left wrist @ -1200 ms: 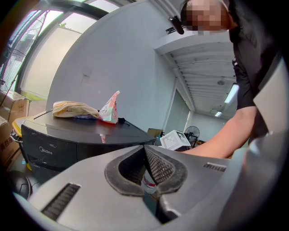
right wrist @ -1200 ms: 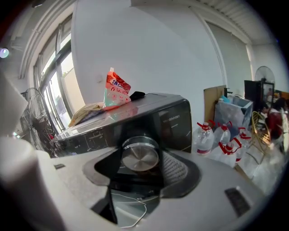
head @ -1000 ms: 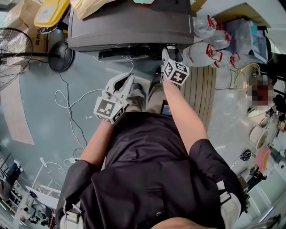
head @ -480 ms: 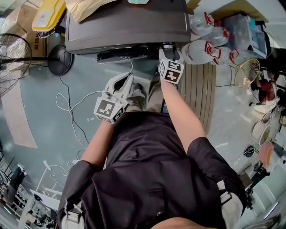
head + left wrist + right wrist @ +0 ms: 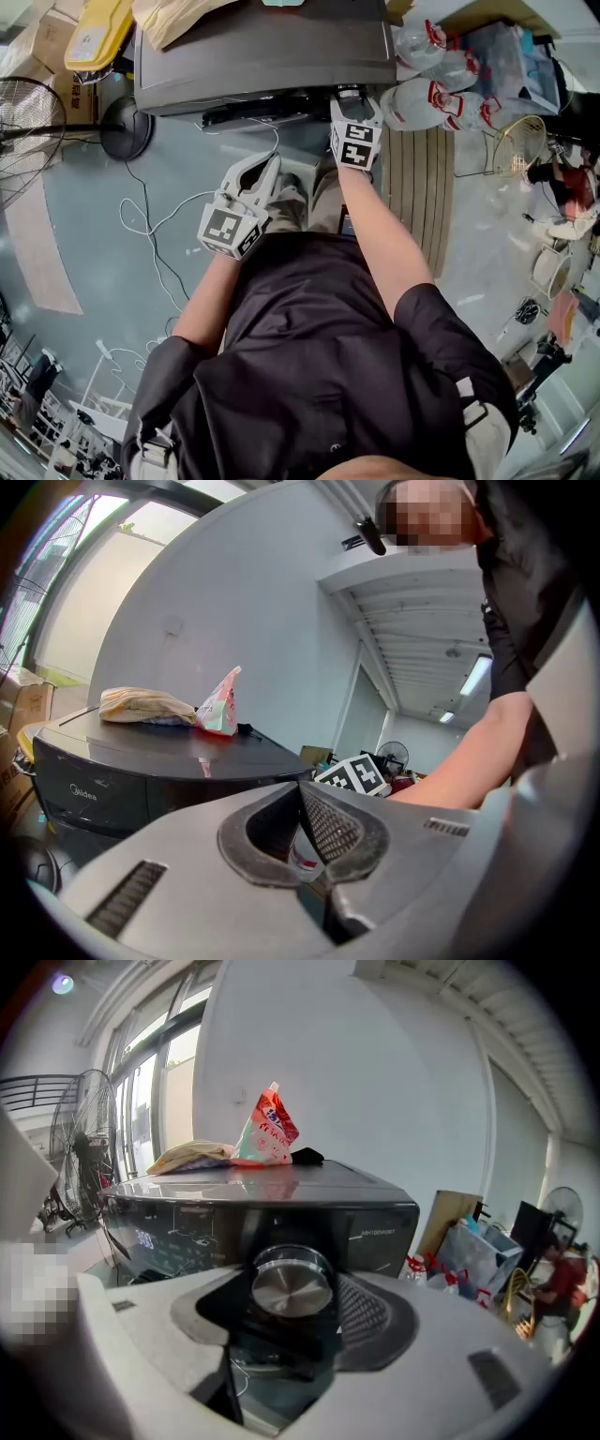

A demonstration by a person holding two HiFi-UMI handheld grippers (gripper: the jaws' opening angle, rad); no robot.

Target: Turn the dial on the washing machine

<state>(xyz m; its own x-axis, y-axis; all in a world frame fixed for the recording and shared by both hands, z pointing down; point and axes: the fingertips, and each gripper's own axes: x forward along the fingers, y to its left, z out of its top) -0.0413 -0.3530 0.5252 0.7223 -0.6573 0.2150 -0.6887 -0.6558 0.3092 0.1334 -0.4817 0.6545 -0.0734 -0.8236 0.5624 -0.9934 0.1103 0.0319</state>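
Note:
The dark washing machine [image 5: 262, 56] stands in front of me, its lit control panel [image 5: 178, 1227] facing the right gripper view. The round metal dial [image 5: 291, 1279] sits on that panel between the two jaws of my right gripper [image 5: 295, 1299], whose pads close on its sides. In the head view my right gripper [image 5: 351, 97] reaches under the machine's front edge and hides the dial. My left gripper [image 5: 270, 164] hangs back over the floor, away from the machine. Its jaws meet at the tips [image 5: 302, 794] with nothing between them.
A red snack bag [image 5: 267, 1129] and a beige cloth [image 5: 192, 1157] lie on the machine's lid. A standing fan [image 5: 28, 112] and loose cables [image 5: 141, 216] are on the floor at left. Plastic bottles [image 5: 441, 103] and a slatted board [image 5: 417, 197] lie at right.
My right gripper has rolled about its own line while staying on the dial; its marker cube now faces a different way. The left gripper has not moved.

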